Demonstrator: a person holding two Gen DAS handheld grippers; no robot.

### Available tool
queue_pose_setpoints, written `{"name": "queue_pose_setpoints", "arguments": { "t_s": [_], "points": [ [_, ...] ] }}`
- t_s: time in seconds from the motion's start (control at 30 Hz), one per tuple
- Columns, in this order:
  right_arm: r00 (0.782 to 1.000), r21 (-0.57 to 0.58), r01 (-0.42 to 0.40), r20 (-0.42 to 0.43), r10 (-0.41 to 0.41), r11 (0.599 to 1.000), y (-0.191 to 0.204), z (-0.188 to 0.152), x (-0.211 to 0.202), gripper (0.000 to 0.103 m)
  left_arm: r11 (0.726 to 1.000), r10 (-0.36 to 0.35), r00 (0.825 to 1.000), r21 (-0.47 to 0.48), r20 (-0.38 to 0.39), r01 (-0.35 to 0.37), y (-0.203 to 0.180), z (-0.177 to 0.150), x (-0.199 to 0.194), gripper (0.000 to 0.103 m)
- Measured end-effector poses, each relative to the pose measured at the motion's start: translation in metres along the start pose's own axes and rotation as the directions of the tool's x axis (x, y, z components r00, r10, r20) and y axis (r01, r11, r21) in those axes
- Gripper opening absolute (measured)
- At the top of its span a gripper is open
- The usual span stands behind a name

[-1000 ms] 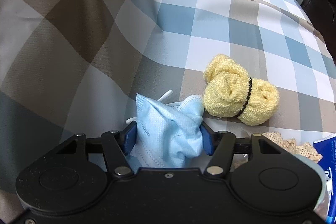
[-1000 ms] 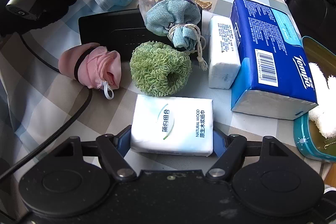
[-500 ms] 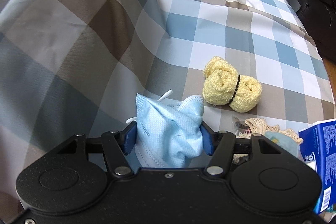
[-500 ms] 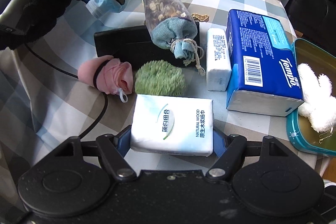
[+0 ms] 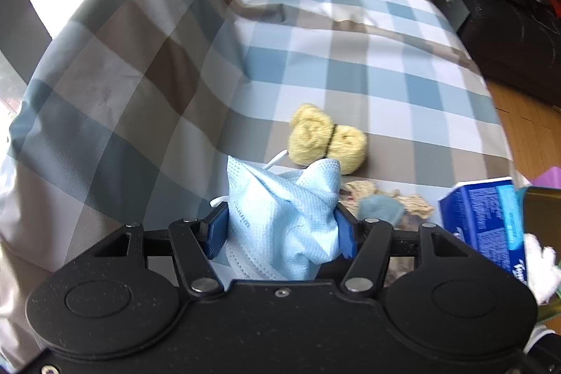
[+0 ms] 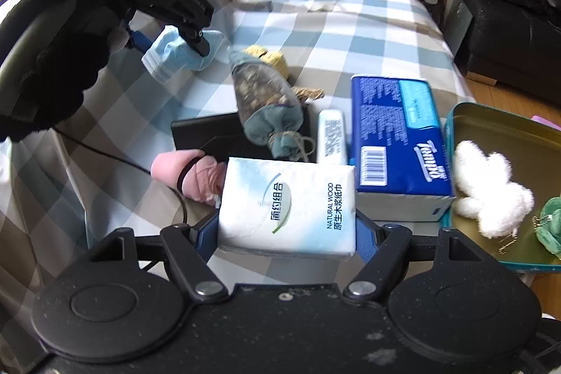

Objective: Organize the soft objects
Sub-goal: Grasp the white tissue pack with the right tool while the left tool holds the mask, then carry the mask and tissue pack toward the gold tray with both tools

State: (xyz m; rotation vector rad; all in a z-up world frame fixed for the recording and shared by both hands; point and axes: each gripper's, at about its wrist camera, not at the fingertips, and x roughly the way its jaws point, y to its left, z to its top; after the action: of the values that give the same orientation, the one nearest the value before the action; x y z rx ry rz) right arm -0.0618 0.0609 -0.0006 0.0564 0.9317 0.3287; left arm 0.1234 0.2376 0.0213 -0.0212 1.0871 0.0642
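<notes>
With only a white plush toy (image 6: 491,188) in the tin (image 6: 498,125), the left gripper (image 5: 282,230) clamps a face mask (image 5: 280,216) and the right gripper (image 6: 287,230) a tissue pack (image 6: 287,205), while most items remain unsorted.

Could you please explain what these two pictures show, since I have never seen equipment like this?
No robot here: a person holds a handheld gripper in each hand, with a wide-angle camera on each looking forward along its two fingers. The black shape at the bottom of each picture is the tool itself.

The left gripper is shut on a crumpled blue face mask; beyond it a yellow rolled towel lies on the checked cloth.

The right gripper is shut on a white tissue pack. Its view also shows the gloved hand with the other tool, a pink pouch, a sachet of dried bits, a blue Tempo tissue pack and a tin holding a white fluffy toy.
</notes>
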Motion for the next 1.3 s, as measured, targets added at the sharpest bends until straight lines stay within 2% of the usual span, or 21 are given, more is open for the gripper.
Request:
{"name": "queue_pose_setpoints", "arguments": {
  "t_s": [0.27, 0.47, 0.6, 0.9, 1.1, 1.3],
  "points": [
    [0.995, 0.081, 0.058, 0.075, -0.064, 0.995, -0.037, 0.002, -0.030, 0.074, 0.996, -0.058, 0.998, 0.072, 0.038, 0.055, -0.043, -0.003, -0.033, 0.057],
    [0.980, 0.177, 0.148, 0.105, -0.168, 0.973, -0.083, 0.004, -0.049, 0.074, 0.986, -0.108, 0.993, 0.136, 0.050, 0.100, -0.084, -0.009, -0.051, 0.057],
    [0.963, 0.261, 0.216, 0.104, -0.250, 0.941, -0.123, 0.008, -0.059, 0.074, 0.974, -0.143, 0.988, 0.183, 0.052, 0.131, -0.114, -0.013, -0.059, 0.057],
    [0.899, 0.363, 0.380, 0.074, -0.433, 0.851, -0.208, 0.028, -0.069, 0.075, 0.939, -0.237, 0.970, 0.268, 0.057, 0.213, -0.186, -0.019, -0.070, 0.057],
    [0.867, 0.420, 0.440, 0.032, -0.497, 0.794, -0.257, 0.043, -0.070, 0.075, 0.918, -0.289, 0.956, 0.295, 0.041, 0.265, -0.227, -0.025, -0.069, 0.057],
    [0.856, 0.476, 0.452, 0.006, -0.517, 0.755, -0.287, 0.051, -0.065, 0.075, 0.909, -0.308, 0.951, 0.297, 0.007, 0.292, -0.256, -0.031, -0.056, 0.057]
  ]
}}
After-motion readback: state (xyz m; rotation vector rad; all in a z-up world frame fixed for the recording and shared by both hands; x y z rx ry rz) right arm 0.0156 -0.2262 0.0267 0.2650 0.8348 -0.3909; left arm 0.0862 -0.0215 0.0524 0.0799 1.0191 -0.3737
